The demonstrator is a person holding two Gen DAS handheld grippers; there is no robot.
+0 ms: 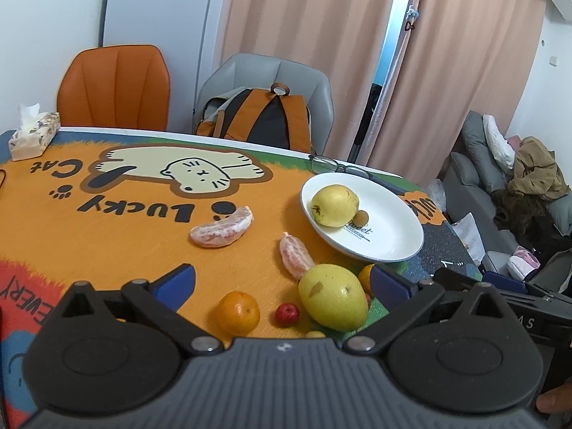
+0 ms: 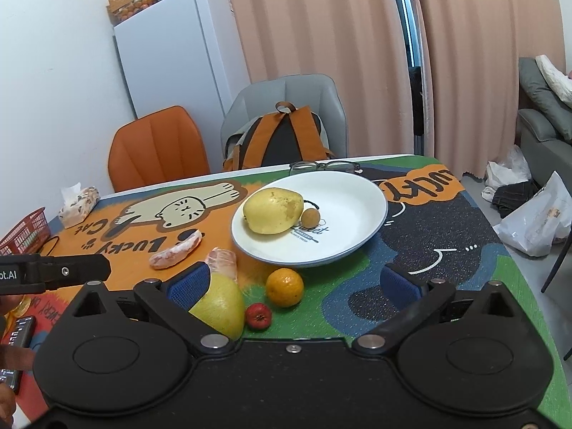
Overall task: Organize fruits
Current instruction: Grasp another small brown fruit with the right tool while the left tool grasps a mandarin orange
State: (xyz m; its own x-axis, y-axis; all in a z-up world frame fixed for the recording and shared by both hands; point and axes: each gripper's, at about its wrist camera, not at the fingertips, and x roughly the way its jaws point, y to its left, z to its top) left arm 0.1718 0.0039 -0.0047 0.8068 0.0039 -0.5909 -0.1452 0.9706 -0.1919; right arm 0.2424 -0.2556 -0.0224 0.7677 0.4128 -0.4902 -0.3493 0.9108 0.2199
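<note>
Fruits: pear [image 2: 273,210] sits on the plate [image 2: 361,211] at 12 o'clock, both tools, left tool [image 1: 282,282] and right tool [image 2: 295,284], hang wide open, gripping nothing.

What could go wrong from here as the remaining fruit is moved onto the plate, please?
1. The white plate sits beside the eyeglasses; pushing it could knock them.
2. The pear and small brown fruit are round and might roll when more fruit lands.
3. The peeled pomelo segments look soft; the open left tool could crush them.
</note>
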